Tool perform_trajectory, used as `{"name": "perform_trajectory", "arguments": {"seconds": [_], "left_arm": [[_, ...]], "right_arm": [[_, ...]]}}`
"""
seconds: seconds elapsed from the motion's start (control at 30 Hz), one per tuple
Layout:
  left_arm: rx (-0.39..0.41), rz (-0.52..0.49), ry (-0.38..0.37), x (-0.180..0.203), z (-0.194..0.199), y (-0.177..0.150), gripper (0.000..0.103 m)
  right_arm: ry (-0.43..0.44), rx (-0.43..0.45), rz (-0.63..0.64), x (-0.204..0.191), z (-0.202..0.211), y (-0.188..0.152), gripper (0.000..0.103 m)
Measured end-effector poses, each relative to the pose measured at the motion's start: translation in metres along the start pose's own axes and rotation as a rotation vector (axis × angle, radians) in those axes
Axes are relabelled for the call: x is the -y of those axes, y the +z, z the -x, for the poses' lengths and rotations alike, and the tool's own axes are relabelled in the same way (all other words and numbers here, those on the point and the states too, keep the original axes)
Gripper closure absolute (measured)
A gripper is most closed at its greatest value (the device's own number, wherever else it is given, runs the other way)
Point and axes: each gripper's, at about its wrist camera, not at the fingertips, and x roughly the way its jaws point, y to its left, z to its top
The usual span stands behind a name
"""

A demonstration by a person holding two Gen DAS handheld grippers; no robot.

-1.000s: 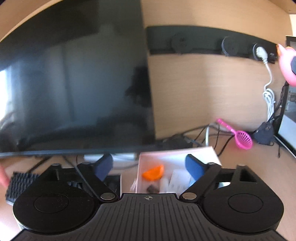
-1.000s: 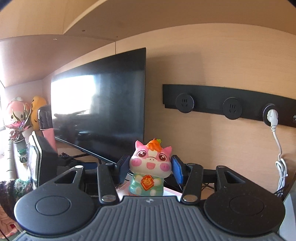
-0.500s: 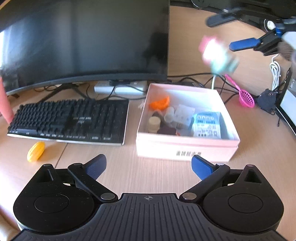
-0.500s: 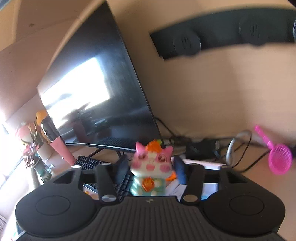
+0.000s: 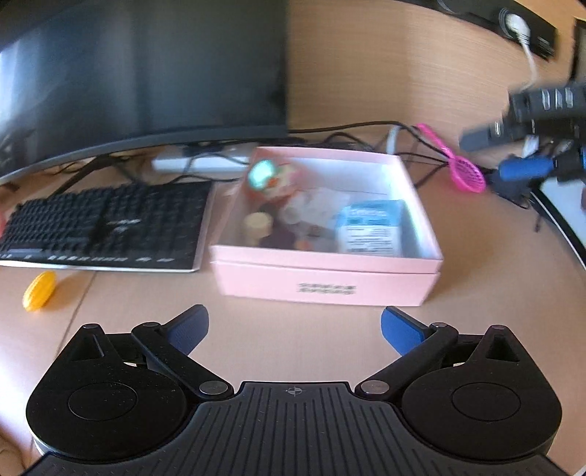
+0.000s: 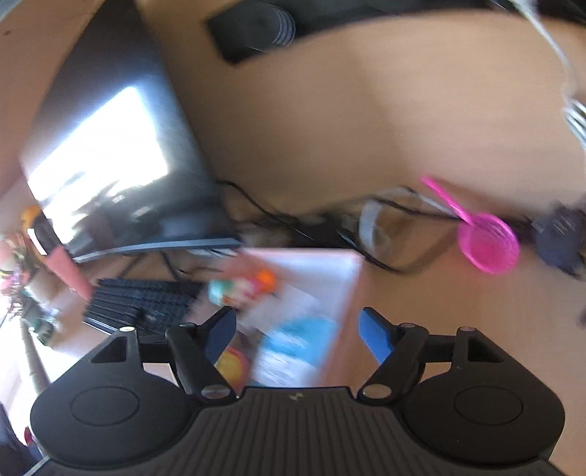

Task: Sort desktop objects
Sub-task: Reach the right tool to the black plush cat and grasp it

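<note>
A pink box [image 5: 329, 282] stands on the desk and holds several small items, among them a blue packet [image 5: 370, 227]. The pink cartoon figurine [image 5: 267, 179] lies blurred at the box's far left corner; it also shows in the right wrist view [image 6: 241, 289]. My left gripper [image 5: 295, 327] is open and empty, low over the desk in front of the box. My right gripper [image 6: 296, 333] is open and empty above the box; it also appears in the left wrist view [image 5: 527, 168] at the right edge. A yellow toy [image 5: 39, 291] lies at the left.
A black keyboard [image 5: 106, 227] lies left of the box under a large monitor [image 5: 139, 73]. A pink toy scoop [image 5: 461, 172] and cables lie behind the box. A wall socket strip [image 5: 520, 18] is on the back panel.
My right gripper has opened and let go of the figurine, which has dropped into the pink box. The right gripper has tilted down and pulled right. The left gripper moved slightly closer.
</note>
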Motion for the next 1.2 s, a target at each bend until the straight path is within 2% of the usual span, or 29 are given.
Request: {"name": "perform_trajectory", "arguments": {"seconds": [0.1,0.2,0.3,0.37,0.43,0.53,0.57,0.63,0.73,0.77,0.8,0.83,0.87,0.97,1.07,1.13,1.2], "left_arm": [[-0.004,-0.03,-0.03,0.02,-0.003,0.002,0.0],[-0.014,-0.053,-0.043,0.036,-0.004,0.003,0.0],[-0.025,-0.067,-0.043,0.046,-0.003,0.002,0.0],[-0.038,-0.07,-0.033,0.049,-0.002,0.002,0.0],[-0.047,-0.066,-0.016,0.05,0.001,0.001,0.0],[-0.058,-0.044,0.019,0.044,0.008,-0.002,0.0],[-0.064,-0.036,0.031,0.042,0.011,-0.004,0.0],[-0.074,-0.023,0.06,0.036,0.015,-0.009,0.0],[-0.092,0.004,0.099,0.027,0.02,-0.017,0.0],[-0.096,0.013,0.108,0.024,0.02,-0.02,0.0],[-0.098,0.022,0.114,0.022,0.021,-0.023,0.0],[-0.098,0.031,0.119,0.019,0.021,-0.027,0.0],[-0.096,0.035,0.121,0.018,0.021,-0.029,0.0],[-0.085,0.012,0.112,0.02,0.018,-0.036,0.0],[-0.065,-0.061,0.077,0.032,0.016,-0.041,0.0],[-0.068,-0.101,0.031,0.042,0.014,-0.043,0.0],[-0.068,-0.123,-0.024,0.05,0.015,-0.044,0.0]], "right_arm": [[-0.077,-0.008,-0.008,0.03,0.007,-0.017,0.025],[-0.203,0.033,0.016,0.06,0.013,-0.026,0.024],[-0.433,0.125,0.094,0.088,0.008,-0.028,0.027],[-0.619,0.17,0.204,0.1,-0.007,-0.026,0.037],[-0.731,0.183,0.305,0.113,-0.027,-0.019,0.037],[-0.763,0.204,0.333,0.13,-0.053,-0.007,0.028],[-0.768,0.212,0.317,0.135,-0.061,-0.002,0.024],[-0.775,0.22,0.268,0.148,-0.075,0.009,0.022],[-0.838,0.213,0.265,0.16,-0.096,0.022,0.023],[-0.849,0.198,0.275,0.163,-0.101,0.024,0.035],[-0.852,0.177,0.278,0.166,-0.104,0.025,0.041],[-0.839,0.155,0.269,0.168,-0.104,0.025,0.042],[-0.833,0.16,0.25,0.167,-0.1,0.023,0.045],[-0.75,0.183,0.175,0.158,-0.072,0.015,0.047],[-0.613,0.237,0.085,0.134,-0.022,0.002,0.048],[-0.477,0.23,0.074,0.111,0.007,-0.011,0.049],[-0.3,0.185,0.074,0.089,0.032,-0.029,0.057]]}}
